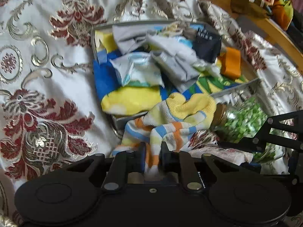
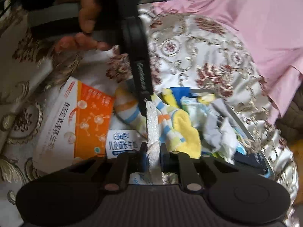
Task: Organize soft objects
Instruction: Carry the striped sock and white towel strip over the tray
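Observation:
A sock striped in yellow, orange, blue and white [image 1: 170, 121] lies over the near edge of a shallow grey box [image 1: 132, 21] on the bedspread. My left gripper [image 1: 153, 151] is shut on the sock's near end. The box holds several folded soft items: grey, white, dark blue and orange cloths. In the right wrist view, my right gripper [image 2: 153, 151] is shut on a white textured strip of fabric [image 2: 152, 128] that runs up to the left gripper [image 2: 146, 98]. The striped sock [image 2: 170, 124] lies just beside this strip; whether the strip is part of the sock I cannot tell.
A glass jar of green pieces [image 1: 242, 121] lies beside the box, to its right. An orange-and-white carton [image 2: 75, 117] and a small blue-and-white carton [image 2: 121, 141] lie on the patterned bedspread [image 1: 47, 66]. A hand [image 2: 87, 19] holds the left gripper. Pink cloth [image 2: 246, 19] lies at the far right.

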The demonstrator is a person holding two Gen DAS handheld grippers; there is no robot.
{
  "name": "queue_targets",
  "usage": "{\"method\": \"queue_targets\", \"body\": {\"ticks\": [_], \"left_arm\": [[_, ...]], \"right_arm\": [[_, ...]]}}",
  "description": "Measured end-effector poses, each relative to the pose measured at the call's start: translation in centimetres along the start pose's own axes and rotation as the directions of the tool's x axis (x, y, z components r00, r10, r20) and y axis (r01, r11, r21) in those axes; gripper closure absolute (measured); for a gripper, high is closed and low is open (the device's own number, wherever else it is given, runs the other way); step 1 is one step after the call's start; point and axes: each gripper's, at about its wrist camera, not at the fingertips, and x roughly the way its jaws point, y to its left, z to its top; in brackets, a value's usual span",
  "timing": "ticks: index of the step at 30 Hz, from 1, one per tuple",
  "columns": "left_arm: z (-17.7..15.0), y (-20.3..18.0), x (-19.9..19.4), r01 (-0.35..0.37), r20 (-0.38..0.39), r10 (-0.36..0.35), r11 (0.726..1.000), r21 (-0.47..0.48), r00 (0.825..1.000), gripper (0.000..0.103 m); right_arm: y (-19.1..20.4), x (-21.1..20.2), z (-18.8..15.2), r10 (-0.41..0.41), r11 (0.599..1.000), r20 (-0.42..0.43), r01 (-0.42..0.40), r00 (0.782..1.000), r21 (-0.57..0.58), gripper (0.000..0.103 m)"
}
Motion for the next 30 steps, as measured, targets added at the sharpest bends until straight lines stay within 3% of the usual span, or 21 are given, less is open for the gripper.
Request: {"method": "queue_targets", "body": {"ticks": [5, 14, 22, 25, 30], "left_arm": [[0.8, -1.1, -2.8, 0.034, 0.107, -0.034, 0.999, 0.003, 0.994, 0.088], [4.9, -4.1, -4.1, 0.070, 0.315, -0.076, 0.997, 0.029, 0.946, 0.089], [10.6, -5.1, -2.3, 0.061, 0.485, -0.034, 0.997, -0.041, 0.874, 0.089], [12.4, -5.1, -1.0, 0.047, 0.518, -0.001, 0.996, -0.076, 0.855, 0.089], [13.7, -4.3, 1.3, 0.019, 0.515, 0.053, 0.991, -0.134, 0.856, 0.088]], "right_arm": [[-2.4, -2.5, -0.6, -0.083, 0.995, 0.042, 0.081, 0.996, 0.052, 0.089], [-9.2, -4.8, -0.7, -0.249, 0.961, 0.043, 0.242, 0.967, 0.134, 0.089], [-17.0, -1.3, 0.2, -0.306, 0.913, -0.040, 0.305, 0.951, 0.270, 0.089], [-19.8, 0.5, 0.4, -0.315, 0.890, -0.068, 0.319, 0.947, 0.326, 0.089], [-22.5, 3.9, 0.1, -0.323, 0.856, -0.126, 0.347, 0.938, 0.382, 0.089]]}}
